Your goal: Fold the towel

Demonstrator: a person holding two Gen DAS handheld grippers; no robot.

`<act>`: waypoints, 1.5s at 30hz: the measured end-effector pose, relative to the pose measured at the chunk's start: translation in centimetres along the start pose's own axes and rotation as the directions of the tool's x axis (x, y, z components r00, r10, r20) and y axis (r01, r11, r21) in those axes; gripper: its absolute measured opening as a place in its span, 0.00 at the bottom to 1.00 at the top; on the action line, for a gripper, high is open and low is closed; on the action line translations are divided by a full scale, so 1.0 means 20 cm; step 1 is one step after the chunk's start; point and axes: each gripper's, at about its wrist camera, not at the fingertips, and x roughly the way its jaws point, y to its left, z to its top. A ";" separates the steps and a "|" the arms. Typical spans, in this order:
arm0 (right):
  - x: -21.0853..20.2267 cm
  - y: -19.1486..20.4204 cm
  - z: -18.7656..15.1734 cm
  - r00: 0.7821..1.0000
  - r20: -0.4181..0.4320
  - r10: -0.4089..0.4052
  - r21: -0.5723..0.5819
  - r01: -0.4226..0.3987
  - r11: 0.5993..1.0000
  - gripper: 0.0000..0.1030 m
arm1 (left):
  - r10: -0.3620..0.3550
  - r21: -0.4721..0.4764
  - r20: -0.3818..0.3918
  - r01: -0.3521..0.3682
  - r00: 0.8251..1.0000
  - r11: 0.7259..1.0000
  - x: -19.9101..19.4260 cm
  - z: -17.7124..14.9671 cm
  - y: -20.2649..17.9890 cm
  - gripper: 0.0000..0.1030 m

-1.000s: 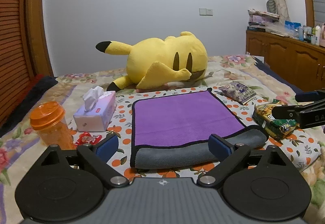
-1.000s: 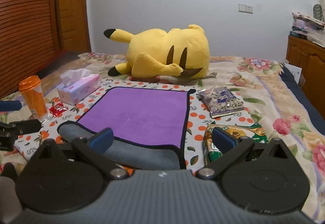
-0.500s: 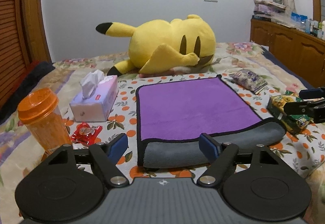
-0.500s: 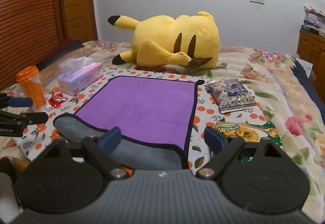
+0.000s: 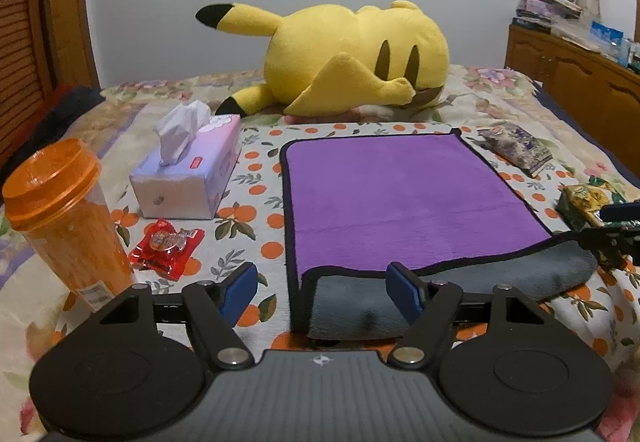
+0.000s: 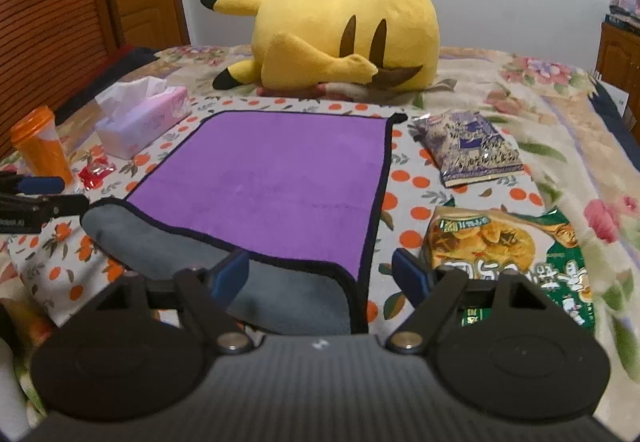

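A purple towel [image 5: 400, 197] with black trim lies flat on the bed; its near edge hangs over, showing the grey underside [image 5: 460, 290]. It also shows in the right wrist view [image 6: 272, 177]. My left gripper [image 5: 322, 288] is open, its fingers straddling the towel's near left corner. My right gripper [image 6: 320, 274] is open, straddling the near right corner. Each gripper shows at the edge of the other's view: the right one [image 5: 612, 230] and the left one [image 6: 40, 197].
A yellow plush toy [image 5: 352, 57] lies behind the towel. A tissue box [image 5: 188, 177], an orange cup [image 5: 64, 217] and a red packet [image 5: 166, 246] are on the left. A purple snack bag [image 6: 468, 149] and a green chip bag [image 6: 508, 254] are on the right.
Both grippers have moved forward and lower toward the towel's near edge, now straddling its near corners. The towel has not moved.
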 end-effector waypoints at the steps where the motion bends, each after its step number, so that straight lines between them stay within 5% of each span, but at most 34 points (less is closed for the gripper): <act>1: 0.01 0.00 0.00 1.000 -0.006 0.002 0.001 -0.002 1.000 0.76 | -0.002 -0.005 -0.006 0.002 1.000 1.000 0.01 0.00 0.01 0.69; 17: 0.14 -0.05 -0.03 0.992 -0.119 0.045 0.038 -0.041 0.998 0.76 | -0.042 -0.022 -0.132 0.039 0.990 0.999 0.17 -0.02 0.05 0.43; 26: 0.14 -0.03 -0.03 0.988 -0.142 0.055 0.015 -0.054 0.998 0.62 | -0.063 -0.006 -0.159 0.063 0.985 0.998 0.17 -0.04 0.03 0.26; 34: 0.15 -0.04 -0.03 0.987 -0.157 0.037 -0.006 -0.038 0.999 0.26 | -0.065 0.014 -0.165 0.068 0.984 0.998 0.18 -0.05 0.01 0.15; 39: 0.15 -0.06 -0.04 0.989 -0.150 0.014 -0.003 -0.015 1.000 0.16 | -0.072 0.031 -0.144 0.078 0.987 0.997 0.15 -0.04 0.00 0.11; 40: 0.15 -0.06 -0.04 0.989 -0.149 0.016 -0.005 -0.016 1.000 0.07 | -0.073 0.033 -0.139 0.079 0.988 0.996 0.15 -0.04 -0.01 0.11; 45: 0.14 -0.05 -0.04 0.991 -0.132 0.026 -0.016 -0.029 0.999 0.04 | -0.080 0.045 -0.103 0.085 0.991 0.995 0.11 -0.02 -0.02 0.09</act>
